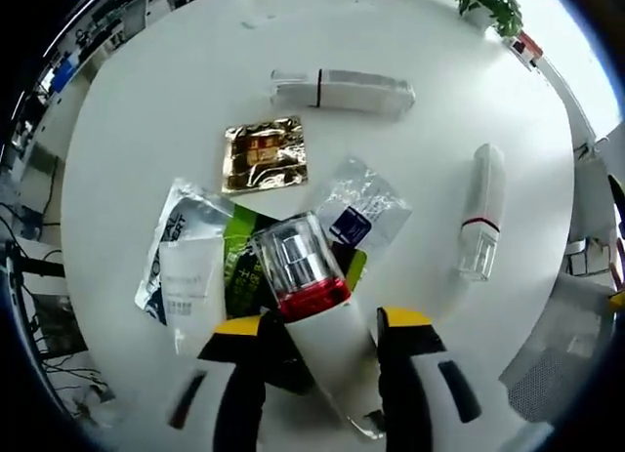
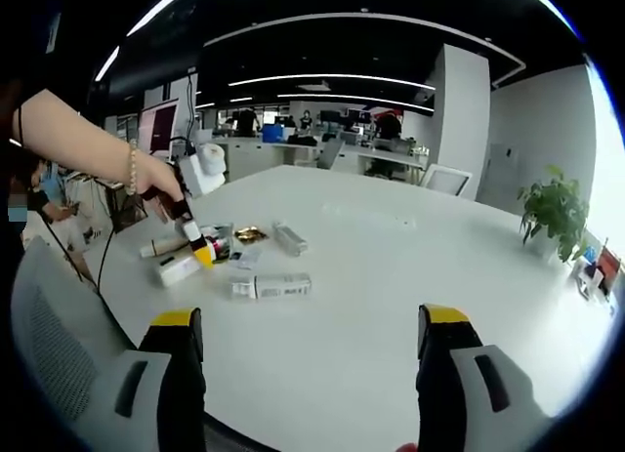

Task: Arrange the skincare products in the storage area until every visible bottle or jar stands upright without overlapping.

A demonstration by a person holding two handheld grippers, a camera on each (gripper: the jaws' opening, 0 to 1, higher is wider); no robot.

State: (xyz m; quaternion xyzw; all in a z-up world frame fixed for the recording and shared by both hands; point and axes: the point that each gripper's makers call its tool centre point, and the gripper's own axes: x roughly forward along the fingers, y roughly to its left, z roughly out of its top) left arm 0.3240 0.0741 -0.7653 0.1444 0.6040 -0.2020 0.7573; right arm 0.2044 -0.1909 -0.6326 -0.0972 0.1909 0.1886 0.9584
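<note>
White tube with a red band and clear cap [image 1: 311, 301] lies gripped between the closed left tongs [image 1: 322, 325], sachets [image 1: 195, 267] just beyond on the white desk [image 1: 146, 130], a boxed bottle [image 1: 342, 89] farther off, while the right tongs [image 2: 311, 340] hang wide open, holding nothing.

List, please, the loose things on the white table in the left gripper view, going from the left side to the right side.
White sachet → gold foil sachet → clear sachet with a blue label → white bottle with a red band and clear cap, lying flat.
</note>
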